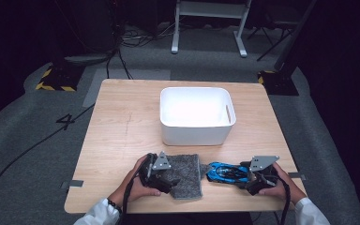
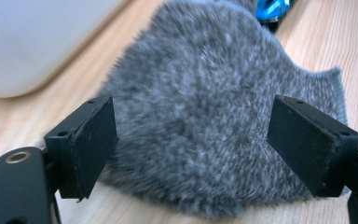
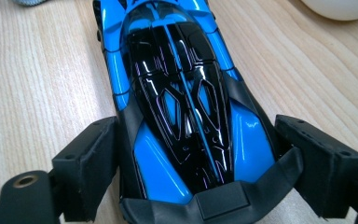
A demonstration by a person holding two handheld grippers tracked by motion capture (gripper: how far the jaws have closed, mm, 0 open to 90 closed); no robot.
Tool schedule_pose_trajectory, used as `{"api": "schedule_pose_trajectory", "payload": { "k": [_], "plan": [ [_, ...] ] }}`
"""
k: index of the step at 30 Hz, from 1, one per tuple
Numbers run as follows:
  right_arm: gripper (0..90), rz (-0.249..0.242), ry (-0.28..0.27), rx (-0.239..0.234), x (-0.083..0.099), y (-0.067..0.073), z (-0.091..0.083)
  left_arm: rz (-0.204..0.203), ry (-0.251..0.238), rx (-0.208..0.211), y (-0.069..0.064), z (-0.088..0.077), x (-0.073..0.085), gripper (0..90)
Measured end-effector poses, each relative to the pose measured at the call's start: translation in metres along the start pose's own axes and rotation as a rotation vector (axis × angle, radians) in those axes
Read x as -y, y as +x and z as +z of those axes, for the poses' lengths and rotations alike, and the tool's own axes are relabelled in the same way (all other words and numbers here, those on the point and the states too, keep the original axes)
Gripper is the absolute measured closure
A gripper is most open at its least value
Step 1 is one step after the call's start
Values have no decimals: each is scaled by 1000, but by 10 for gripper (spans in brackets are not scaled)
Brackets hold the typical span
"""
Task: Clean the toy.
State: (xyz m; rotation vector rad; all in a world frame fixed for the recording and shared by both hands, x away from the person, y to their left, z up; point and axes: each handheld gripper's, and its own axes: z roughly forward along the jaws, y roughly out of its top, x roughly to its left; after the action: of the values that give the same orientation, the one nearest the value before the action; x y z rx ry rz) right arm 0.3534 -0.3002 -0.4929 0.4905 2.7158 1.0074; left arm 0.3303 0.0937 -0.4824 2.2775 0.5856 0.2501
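Note:
A grey fuzzy cloth (image 1: 188,172) lies near the table's front edge. My left gripper (image 1: 171,179) comes at it from its left side. In the left gripper view the cloth (image 2: 200,107) humps up between the two pads, which press on its sides, so my left gripper (image 2: 191,140) is shut on it. Just right of the cloth is a blue and black toy car (image 1: 225,172). My right gripper (image 1: 246,180) holds its rear end. In the right gripper view the car (image 3: 182,102) points away and my right gripper (image 3: 196,170) clamps its tail.
A white plastic bin (image 1: 194,133) stands beyond the cloth at the table's middle, seemingly empty. The wooden table (image 1: 122,126) has bare room to the left and right of it. The floor around carries cables and stand feet.

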Motion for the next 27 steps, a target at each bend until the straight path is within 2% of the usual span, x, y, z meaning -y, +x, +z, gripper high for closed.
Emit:
{"api": "schedule_pose_trajectory", "payload": {
  "k": [2,5,8,10,15,19,20,23,25,27],
  "plan": [
    [168,-1,1,1,-1,0,0,12,25,4,-3,7,-1,162],
    [175,-10,-2,2,-3,1,-2,44,75,-11,-4,17,0,159],
    [177,-13,-8,3,-6,0,-5,21,62,-4,-2,20,1,157],
    [186,-8,-35,7,-10,0,-10,36,61,-19,-3,21,3,156],
    [190,-22,-45,5,-16,2,-13,57,55,-35,-4,23,5,145],
    [190,-46,-26,-10,-22,5,-9,55,34,-30,-3,23,8,143],
    [190,-55,-7,-12,-25,7,-6,54,29,-29,-3,23,8,143],
    [191,-67,13,-13,-28,8,-2,70,33,-38,-2,21,8,145],
    [196,-67,32,-7,-31,8,1,60,37,-44,-1,20,8,151],
    [197,-65,31,-11,-34,9,3,44,16,-47,1,15,8,175]
  ]
}}
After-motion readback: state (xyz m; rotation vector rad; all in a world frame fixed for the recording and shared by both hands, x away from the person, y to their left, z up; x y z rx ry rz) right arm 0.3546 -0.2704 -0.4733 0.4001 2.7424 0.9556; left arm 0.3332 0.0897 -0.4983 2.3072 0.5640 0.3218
